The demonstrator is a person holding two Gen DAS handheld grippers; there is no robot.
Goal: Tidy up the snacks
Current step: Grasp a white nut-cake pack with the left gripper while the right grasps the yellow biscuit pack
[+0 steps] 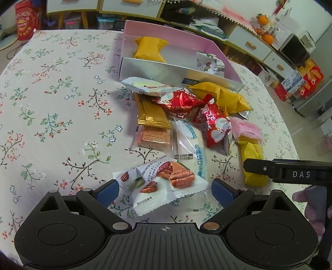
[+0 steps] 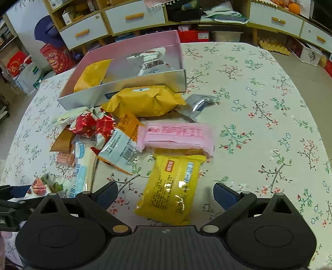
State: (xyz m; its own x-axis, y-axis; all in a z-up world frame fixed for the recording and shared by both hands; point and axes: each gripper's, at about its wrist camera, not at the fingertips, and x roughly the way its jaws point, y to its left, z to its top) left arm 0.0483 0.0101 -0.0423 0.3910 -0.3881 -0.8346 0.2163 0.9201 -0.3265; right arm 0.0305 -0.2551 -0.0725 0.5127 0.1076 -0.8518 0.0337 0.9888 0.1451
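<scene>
Two sets of fingers gape empty: left fingers [image 1: 165,188] straddle the nut packet [image 1: 159,182], right fingers [image 2: 165,194] the yellow packet [image 2: 173,189]; I should pinch mid-wrapper, squarely, before lifting toward the far pink box [image 2: 132,44].

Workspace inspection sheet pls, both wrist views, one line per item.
Surface: round table in floral cloth.
Job's things: pink box holds an orange pack and a white pack; loose pile beside it includes pecan packet, yellow packet, pink packet.
Clutter: nothing seen apart from the snacks.
Grippers: left gripper open, straddling the pecan packet; right gripper open, straddling the yellow packet.
Cables: nothing seen on the table.
Surroundings: drawer cabinets, oranges, red bags on floor.
</scene>
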